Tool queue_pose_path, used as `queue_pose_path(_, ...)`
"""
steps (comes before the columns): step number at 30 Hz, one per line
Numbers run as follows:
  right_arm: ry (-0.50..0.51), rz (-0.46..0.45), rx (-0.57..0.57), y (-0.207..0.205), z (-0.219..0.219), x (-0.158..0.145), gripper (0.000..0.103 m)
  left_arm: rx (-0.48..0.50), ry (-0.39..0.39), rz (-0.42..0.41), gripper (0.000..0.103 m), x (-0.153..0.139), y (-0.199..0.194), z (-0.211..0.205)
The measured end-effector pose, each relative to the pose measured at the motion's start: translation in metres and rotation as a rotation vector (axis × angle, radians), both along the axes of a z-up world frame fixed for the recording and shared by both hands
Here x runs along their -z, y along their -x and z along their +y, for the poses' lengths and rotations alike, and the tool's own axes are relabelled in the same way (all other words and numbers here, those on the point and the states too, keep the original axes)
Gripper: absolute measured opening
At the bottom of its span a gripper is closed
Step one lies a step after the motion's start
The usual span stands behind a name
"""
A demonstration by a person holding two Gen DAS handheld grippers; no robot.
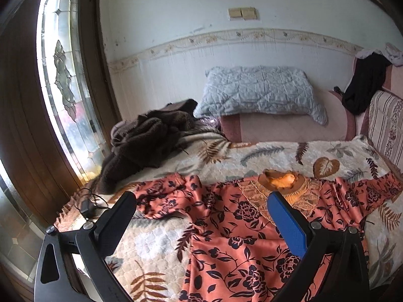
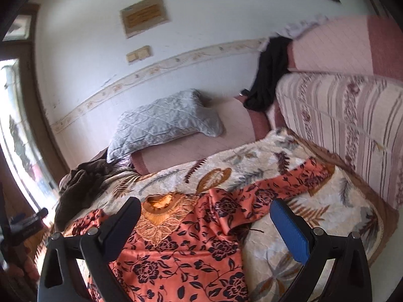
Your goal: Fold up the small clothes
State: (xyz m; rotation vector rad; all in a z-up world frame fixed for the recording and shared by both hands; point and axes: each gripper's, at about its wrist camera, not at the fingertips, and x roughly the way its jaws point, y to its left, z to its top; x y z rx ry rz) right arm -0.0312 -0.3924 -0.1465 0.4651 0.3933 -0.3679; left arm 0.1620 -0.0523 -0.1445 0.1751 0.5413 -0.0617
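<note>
An orange dress with a black flower print (image 1: 226, 226) lies spread flat on a leaf-patterned blanket (image 1: 156, 246), neck with gold lace (image 1: 282, 183) pointing away, sleeves out to both sides. It also shows in the right wrist view (image 2: 186, 249), with its right sleeve (image 2: 284, 181) stretched toward the sofa back. My left gripper (image 1: 201, 201) is open and empty, above the dress's left side. My right gripper (image 2: 205, 206) is open and empty, above the dress's right shoulder.
A dark brown fuzzy garment (image 1: 148, 138) lies heaped at the far left. A grey quilted pillow (image 1: 262, 93) rests at the far end. Black clothing (image 1: 365, 83) hangs over the striped sofa back (image 2: 347, 125). A cable and charger (image 1: 87, 207) lie near the left edge.
</note>
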Motion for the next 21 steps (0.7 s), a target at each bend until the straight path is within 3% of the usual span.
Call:
queue_pose_path(6, -0.363, 0.023, 0.154, -0.021, -0.167, 0.083, 0.102, -0.014, 0.015, 0.074, 0.103, 0.071, -0.07, -0.038)
queue_pose_path(8, -0.451, 0.001, 0.179, -0.036, -0.213, 0.105, 0.096, -0.017, 0.03, 0.108, 0.103, 0.089, -0.092, -0.05)
queue_pose_path(9, -0.485, -0.007, 0.193, -0.044, -0.233, 0.115, 0.086, -0.022, 0.039, 0.119, 0.103, 0.097, -0.101, -0.054)
queue_pose_path(13, -0.603, 0.011, 0.314, -0.069, -0.302, 0.163, 0.063, -0.028, 0.06, 0.096, 0.103, 0.121, -0.124, -0.064)
queue_pose_path(16, -0.6, 0.056, 0.424, -0.079, -0.331, 0.19, 0.06, -0.022, 0.037, 0.109, 0.103, 0.132, -0.136, -0.069)
queue_pose_path(21, -0.663, 0.083, 0.492, -0.09, -0.359, 0.229, 0.057, -0.017, -0.018, 0.07, 0.103, 0.137, -0.143, -0.078)
